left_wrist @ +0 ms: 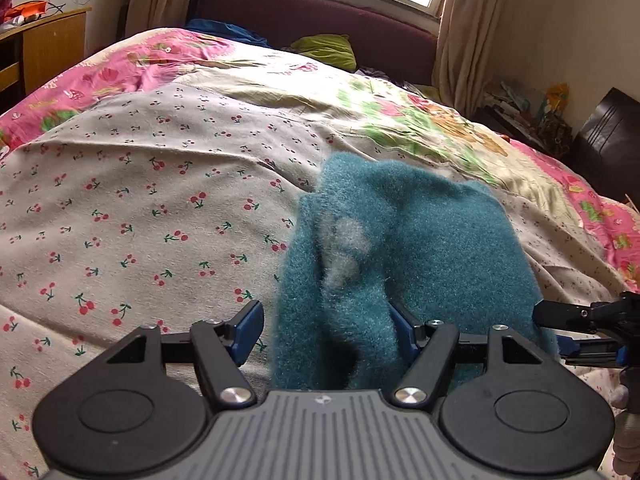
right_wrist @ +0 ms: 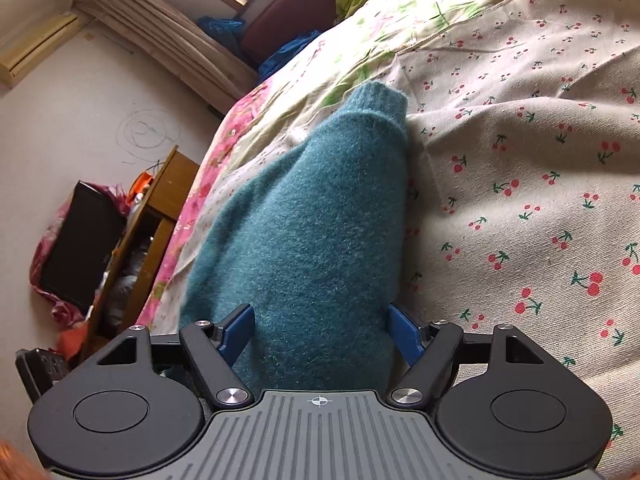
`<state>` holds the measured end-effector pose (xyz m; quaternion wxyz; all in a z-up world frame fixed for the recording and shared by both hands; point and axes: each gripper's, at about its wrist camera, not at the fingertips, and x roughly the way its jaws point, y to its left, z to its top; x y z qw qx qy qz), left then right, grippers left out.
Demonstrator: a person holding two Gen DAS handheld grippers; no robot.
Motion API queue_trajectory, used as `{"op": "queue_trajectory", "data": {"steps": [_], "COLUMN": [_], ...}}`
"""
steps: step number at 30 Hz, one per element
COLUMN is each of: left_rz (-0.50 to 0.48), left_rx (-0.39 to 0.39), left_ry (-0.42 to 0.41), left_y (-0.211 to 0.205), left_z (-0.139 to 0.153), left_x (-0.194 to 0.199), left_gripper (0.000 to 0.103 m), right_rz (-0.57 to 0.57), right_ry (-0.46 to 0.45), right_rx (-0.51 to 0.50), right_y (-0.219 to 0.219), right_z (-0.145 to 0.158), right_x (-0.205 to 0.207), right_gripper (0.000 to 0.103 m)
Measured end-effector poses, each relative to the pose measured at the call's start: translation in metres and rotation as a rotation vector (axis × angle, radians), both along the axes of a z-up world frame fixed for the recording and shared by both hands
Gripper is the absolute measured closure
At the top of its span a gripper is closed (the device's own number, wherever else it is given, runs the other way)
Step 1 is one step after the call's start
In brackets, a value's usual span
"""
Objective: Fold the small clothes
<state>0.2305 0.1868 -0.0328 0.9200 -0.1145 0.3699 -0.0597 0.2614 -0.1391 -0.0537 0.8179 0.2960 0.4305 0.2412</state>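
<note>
While the teal sweater [left_wrist: 400,248] lay bunched on the cherry-print bedspread [left_wrist: 132,208], both tools stood spread: left gripper [left_wrist: 326,330] and right gripper [right_wrist: 320,330] straddled fuzzy fabric, pads not pressing. Looked soft, light, floppy, likely to sag; best pinched at the ribbed cuff [right_wrist: 380,98] or hem edges.

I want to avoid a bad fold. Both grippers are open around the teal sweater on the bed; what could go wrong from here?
1. The fluffy teal sweater bulges between the open right gripper, so closing may catch several layers.
2. The left gripper has cloth only beside one finger; it may close on a thin edge or miss.
3. The cherry-print sheet lies directly beneath and might be pinched too.
</note>
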Motion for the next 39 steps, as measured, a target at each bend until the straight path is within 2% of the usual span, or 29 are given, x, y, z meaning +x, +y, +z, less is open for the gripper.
{"op": "queue_trajectory", "data": {"steps": [1, 2, 7, 10, 13, 17, 21, 25, 27, 29, 30, 31, 33, 35, 39], "left_rz": [0.003, 0.006, -0.027, -0.031, -0.038, -0.116, -0.139, -0.18, -0.187, -0.169, -0.166, -0.156, -0.15, -0.141, -0.143], "left_rx": [0.023, 0.045, 0.019, 0.009, -0.098, -0.161, -0.169, -0.115, -0.122, -0.163, -0.204, -0.238, -0.23, -0.255, -0.272], "left_ry": [-0.002, -0.004, 0.013, 0.033, 0.071, 0.08, 0.082, 0.108, 0.13, 0.146, 0.151, 0.152, 0.124, 0.113, 0.09], "left_y": [-0.002, -0.002, 0.007, 0.006, 0.014, 0.022, 0.017, 0.009, 0.009, 0.013, 0.014, 0.015, 0.014, 0.019, 0.032], "left_z": [-0.001, -0.001, -0.001, -0.008, -0.015, -0.019, -0.024, -0.025, -0.025, -0.027, -0.026, -0.025, -0.021, -0.017, -0.002], "left_x": [0.001, 0.004, 0.003, 0.011, 0.017, 0.009, 0.018, 0.032, 0.036, 0.036, 0.035, 0.032, 0.027, 0.023, 0.015], "left_gripper": [0.013, 0.01, 0.009, 0.0, 0.0, 0.001, 0.0, 0.0, 0.0, 0.004, 0.018, 0.023, 0.026, 0.031, 0.043], "right_rz": [0.003, 0.008, 0.065, 0.062, 0.064, 0.093, 0.111, 0.121, 0.106, 0.088, 0.079, 0.063, 0.049, 0.052, 0.072], "right_ry": [0.002, 0.0, -0.022, 0.015, 0.043, 0.056, 0.065, 0.068, 0.073, 0.054, 0.052, 0.059, 0.075, 0.069, 0.057], "right_rx": [-0.005, -0.009, -0.042, -0.002, 0.039, 0.105, 0.105, 0.077, 0.069, 0.039, 0.036, 0.044, 0.07, 0.083, 0.123], "right_y": [0.003, 0.006, 0.007, 0.006, 0.002, -0.01, 0.003, 0.016, 0.02, 0.024, 0.025, 0.023, 0.019, 0.019, 0.026], "right_z": [-0.001, 0.0, 0.002, -0.008, -0.013, -0.018, -0.027, -0.029, -0.029, -0.025, -0.023, -0.02, -0.015, -0.007, 0.008], "right_x": [0.001, 0.002, 0.001, 0.005, 0.007, 0.008, 0.016, 0.023, 0.023, 0.017, 0.014, 0.013, 0.012, 0.009, 0.001], "right_gripper": [0.021, 0.02, 0.019, 0.016, 0.015, 0.015, 0.012, 0.01, 0.01, 0.014, 0.018, 0.02, 0.03, 0.034, 0.039]}}
